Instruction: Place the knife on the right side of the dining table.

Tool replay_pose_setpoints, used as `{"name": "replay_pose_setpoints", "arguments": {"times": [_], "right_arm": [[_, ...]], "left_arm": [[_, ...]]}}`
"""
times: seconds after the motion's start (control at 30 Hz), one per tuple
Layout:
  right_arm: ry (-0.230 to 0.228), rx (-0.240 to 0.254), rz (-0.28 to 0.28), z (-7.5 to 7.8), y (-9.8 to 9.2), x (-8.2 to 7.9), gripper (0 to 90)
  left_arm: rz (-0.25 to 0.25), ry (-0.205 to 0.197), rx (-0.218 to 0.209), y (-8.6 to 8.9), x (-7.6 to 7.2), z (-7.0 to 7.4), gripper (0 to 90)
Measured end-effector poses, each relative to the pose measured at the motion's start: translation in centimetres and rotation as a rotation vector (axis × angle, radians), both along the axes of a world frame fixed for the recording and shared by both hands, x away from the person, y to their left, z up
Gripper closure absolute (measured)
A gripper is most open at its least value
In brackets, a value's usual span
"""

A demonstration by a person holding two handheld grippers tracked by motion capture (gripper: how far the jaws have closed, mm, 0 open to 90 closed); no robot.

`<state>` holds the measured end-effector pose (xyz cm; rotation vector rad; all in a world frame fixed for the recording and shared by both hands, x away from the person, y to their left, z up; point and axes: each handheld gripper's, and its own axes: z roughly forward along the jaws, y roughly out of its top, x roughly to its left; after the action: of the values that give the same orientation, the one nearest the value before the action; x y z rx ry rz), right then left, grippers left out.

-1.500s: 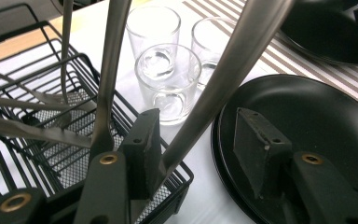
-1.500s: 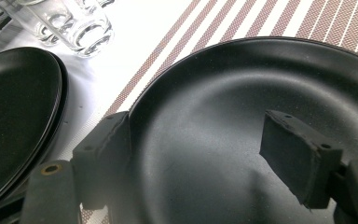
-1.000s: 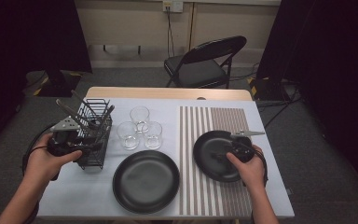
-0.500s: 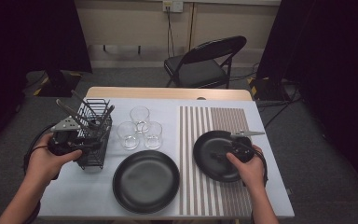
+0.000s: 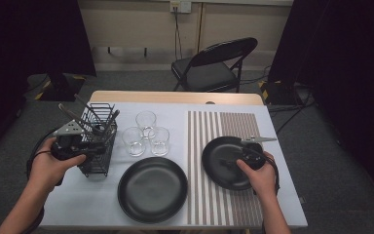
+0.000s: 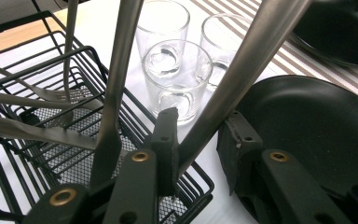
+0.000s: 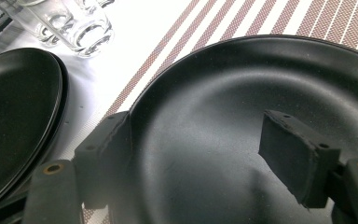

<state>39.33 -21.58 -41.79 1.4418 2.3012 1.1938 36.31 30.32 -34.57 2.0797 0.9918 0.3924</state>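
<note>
Your left gripper (image 6: 198,154) had just been closing its fingers around a steel utensil handle (image 6: 242,70) that stood in the wire caddy (image 5: 100,141) at the worktop's (image 5: 102,209) left; one pad touched it, the other stood just clear. Your right gripper's (image 7: 200,158) fingers spread wide over the black plate (image 7: 242,116) on the striped mat (image 5: 224,122).

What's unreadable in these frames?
- Left gripper view: upper end of the steel utensil handle between the jaws, cut off by the top edge.
- High view: right gripper jaws, too small against the black plate on the striped mat.
- Right gripper view: the round black plate beside it, cut off at the left edge.
</note>
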Motion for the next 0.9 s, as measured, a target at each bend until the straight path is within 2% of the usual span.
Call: {"name": "replay_pose_setpoints", "arguments": {"times": [0.33,0.47,0.9], "right_arm": [[-0.003,0.005,-0.003,0.10,-0.12,-0.02,24.7],[-0.004,0.005,-0.003,0.11,-0.12,-0.02,24.7],[0.000,0.006,-0.004,0.06,-0.15,-0.01,24.7]], "left_arm": [[0.011,-0.017,0.012,-0.11,-0.08,0.09,71.9],[0.013,-0.018,0.031,-0.15,-0.16,0.24,72.4],[0.030,-0.029,0.029,-0.10,-0.31,0.45,73.7]]}}
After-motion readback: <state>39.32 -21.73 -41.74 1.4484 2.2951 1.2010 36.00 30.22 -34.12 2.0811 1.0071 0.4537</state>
